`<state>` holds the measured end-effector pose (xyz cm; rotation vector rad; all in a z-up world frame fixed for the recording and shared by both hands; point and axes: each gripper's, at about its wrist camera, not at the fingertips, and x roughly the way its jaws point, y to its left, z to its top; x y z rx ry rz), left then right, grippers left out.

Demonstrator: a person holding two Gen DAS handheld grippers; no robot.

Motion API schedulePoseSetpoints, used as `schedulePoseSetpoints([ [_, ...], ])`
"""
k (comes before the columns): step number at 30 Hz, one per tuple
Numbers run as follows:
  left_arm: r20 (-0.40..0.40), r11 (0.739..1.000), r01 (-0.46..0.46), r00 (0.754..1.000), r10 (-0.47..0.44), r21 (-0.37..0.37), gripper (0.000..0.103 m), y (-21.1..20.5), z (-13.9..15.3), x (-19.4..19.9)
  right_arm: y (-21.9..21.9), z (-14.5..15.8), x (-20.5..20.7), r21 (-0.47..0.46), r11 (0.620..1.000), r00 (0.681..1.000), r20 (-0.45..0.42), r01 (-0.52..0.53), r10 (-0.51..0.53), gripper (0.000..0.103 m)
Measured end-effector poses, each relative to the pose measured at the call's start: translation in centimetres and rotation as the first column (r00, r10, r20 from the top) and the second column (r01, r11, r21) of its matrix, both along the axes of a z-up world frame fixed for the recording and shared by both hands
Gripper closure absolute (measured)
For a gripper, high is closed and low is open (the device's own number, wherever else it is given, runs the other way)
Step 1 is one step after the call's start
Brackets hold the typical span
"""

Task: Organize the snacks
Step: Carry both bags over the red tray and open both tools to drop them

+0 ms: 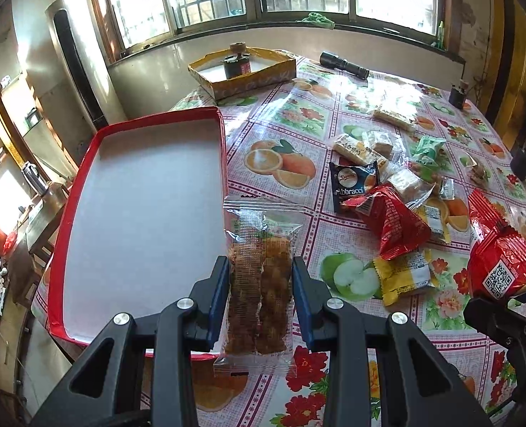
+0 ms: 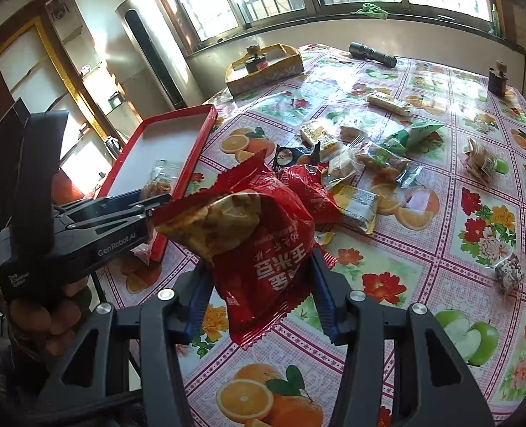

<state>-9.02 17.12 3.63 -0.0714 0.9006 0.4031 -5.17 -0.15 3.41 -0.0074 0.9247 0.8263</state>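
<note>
The left gripper (image 1: 261,277) is clamping a clear packet of brown fried snacks (image 1: 259,277) between its blue pads, the packet standing lengthwise along the fingers and hanging over the near right edge of the red tray (image 1: 70,213). The tray is lying on the left part of the table, its white floor showing bare in the left wrist view. The right gripper (image 2: 263,284) is squeezing a red snack bag (image 2: 259,245) by its lower end, the bag tilting up and to the left, held clear of the tablecloth (image 2: 441,249). A second red bag (image 1: 394,224) is lying beside the loose pile of snacks (image 1: 387,167) in the middle of the table, with a dark blue biscuit packet (image 1: 352,185), a yellow packet (image 1: 405,277) and a green packet (image 1: 428,149) among them. A yellow cardboard tray (image 1: 255,78) is sitting at the far side of the table, holding a small dark jar (image 1: 238,66). A black torch (image 1: 344,65) is lying near the far edge, and another small dark jar (image 1: 458,94) is standing at the far right. The cloth is showing a print of oranges, apples and flowers under a clear cover. A hand (image 2: 49,320) is gripping the left tool's handle in the right wrist view.
</note>
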Motion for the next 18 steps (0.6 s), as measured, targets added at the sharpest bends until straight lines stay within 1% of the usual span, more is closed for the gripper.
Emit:
schedulePoseSetpoints([
  [5, 0.006, 1.000, -0.021, 1.000, 0.021, -0.009, 0.069, 1.2, 0.1, -0.4, 1.2, -0.1, 0.0, -0.003, 1.000, 1.000, -0.004, -0.021, 0.021, 0.050],
  [9, 0.014, 0.998, -0.057, 0.998, 0.057, -0.010, 0.069, 2.8, 0.3, -1.0, 2.4, -0.3, 0.1, 0.002, 0.999, 0.999, -0.016, -0.042, 0.043, 0.050],
  [14, 0.017, 0.991, -0.130, 0.991, 0.130, -0.005, 0.069, 6.0, 0.4, -1.7, 4.9, -0.4, 0.3, 0.021, 0.996, 0.996, -0.027, -0.087, 0.088, 0.050],
  [18, 0.011, 0.977, -0.213, 0.977, 0.213, -0.011, 0.069, 9.6, 0.2, -2.6, 8.2, -0.5, 0.5, 0.030, 0.989, 0.989, -0.026, -0.143, 0.143, 0.050],
])
